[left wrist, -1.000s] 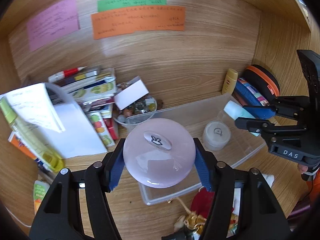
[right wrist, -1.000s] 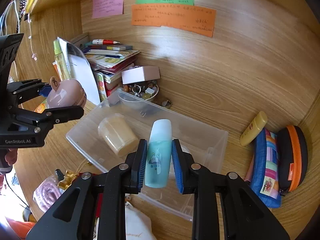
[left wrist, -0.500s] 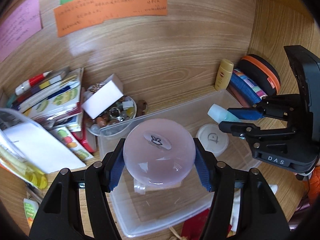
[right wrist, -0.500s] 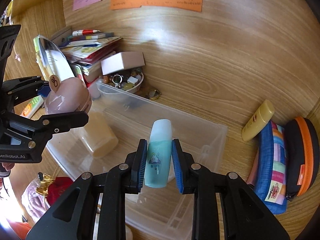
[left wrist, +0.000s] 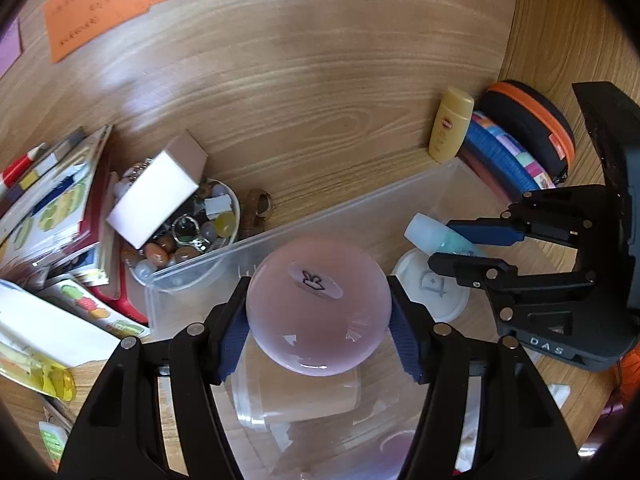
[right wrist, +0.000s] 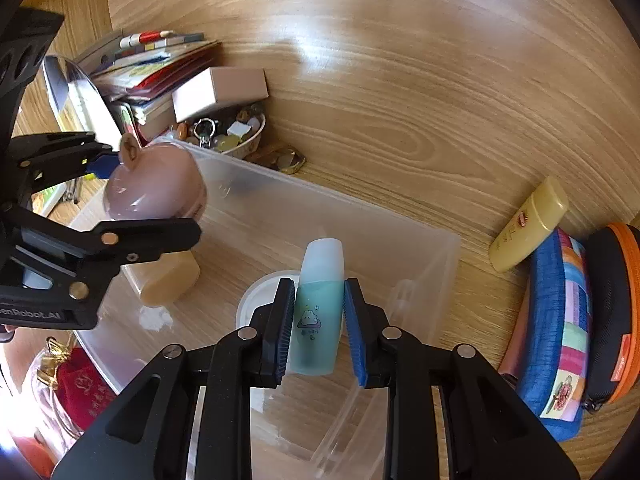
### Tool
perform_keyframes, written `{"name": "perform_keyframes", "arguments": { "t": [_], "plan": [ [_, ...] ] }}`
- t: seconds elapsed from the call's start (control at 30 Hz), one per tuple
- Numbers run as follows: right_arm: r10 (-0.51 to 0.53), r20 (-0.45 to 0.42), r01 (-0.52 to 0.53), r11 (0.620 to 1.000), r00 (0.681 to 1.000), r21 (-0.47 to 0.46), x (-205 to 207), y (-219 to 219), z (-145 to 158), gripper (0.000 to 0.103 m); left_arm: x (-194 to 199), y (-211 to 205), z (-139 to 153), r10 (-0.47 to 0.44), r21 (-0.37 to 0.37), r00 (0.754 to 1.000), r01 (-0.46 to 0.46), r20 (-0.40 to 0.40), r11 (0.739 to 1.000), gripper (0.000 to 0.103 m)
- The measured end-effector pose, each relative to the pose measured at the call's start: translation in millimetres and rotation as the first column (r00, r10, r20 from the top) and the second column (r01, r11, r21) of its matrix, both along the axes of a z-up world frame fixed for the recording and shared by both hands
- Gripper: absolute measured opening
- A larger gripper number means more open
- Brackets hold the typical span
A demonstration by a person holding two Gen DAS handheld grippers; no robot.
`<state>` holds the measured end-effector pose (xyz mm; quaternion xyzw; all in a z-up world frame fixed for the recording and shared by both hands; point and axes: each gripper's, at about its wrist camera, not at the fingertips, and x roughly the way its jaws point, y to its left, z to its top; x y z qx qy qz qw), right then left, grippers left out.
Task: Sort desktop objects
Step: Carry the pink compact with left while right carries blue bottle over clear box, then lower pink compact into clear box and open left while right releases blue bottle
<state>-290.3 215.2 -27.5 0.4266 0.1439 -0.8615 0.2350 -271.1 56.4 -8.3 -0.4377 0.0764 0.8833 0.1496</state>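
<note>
Left wrist view: a pink round jar (left wrist: pixel 318 304) is clamped between the blue pads of the left claw (left wrist: pixel 318 312), held above the near end of the clear plastic bin (left wrist: pixel 320 216). A beige jar (right wrist: pixel 168 280) and a white lid (left wrist: pixel 436 292) are seen on the floor of the bin. To the right of the bin's middle, a teal bottle (right wrist: pixel 318 308) is gripped by the right claw (right wrist: pixel 318 328), its pale cap pointing away from the claw, over the bin. Beyond the bin's far left corner a bowl of trinkets (left wrist: pixel 188 236) is set on the table (left wrist: pixel 320 100); beyond the far right corner a yellow tube (left wrist: pixel 450 124) is leaned against a striped pouch (right wrist: pixel 560 332).
</note>
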Motion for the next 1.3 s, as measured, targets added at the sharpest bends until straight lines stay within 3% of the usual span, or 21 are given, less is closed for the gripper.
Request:
{"name": "perform_keyframes", "arguments": {
  "t": [0.6,1.07,1.17,1.3],
  "plan": [
    [0.013,-0.02,-0.011,0.995,1.0,0.099,1,-8,-14,0.023,-13,15,-20,-0.033,-0.037,0.996,0.036,0.082,0.999,0.062],
    [0.02,-0.044,-0.013,0.989,0.999,0.148,11,-16,-18,0.024,-1,8,-15,-0.005,-0.071,0.998,0.009,0.055,0.997,0.064],
    [0.02,-0.061,-0.011,0.988,0.998,0.153,18,-17,-16,0.029,2,7,-12,0.0,-0.075,0.999,0.003,0.04,0.997,0.07],
    [0.023,-0.101,-0.006,0.987,0.995,0.16,30,-19,-8,0.043,9,5,-7,0.005,-0.072,1.0,-0.003,0.027,0.997,0.071]
  ]
}}
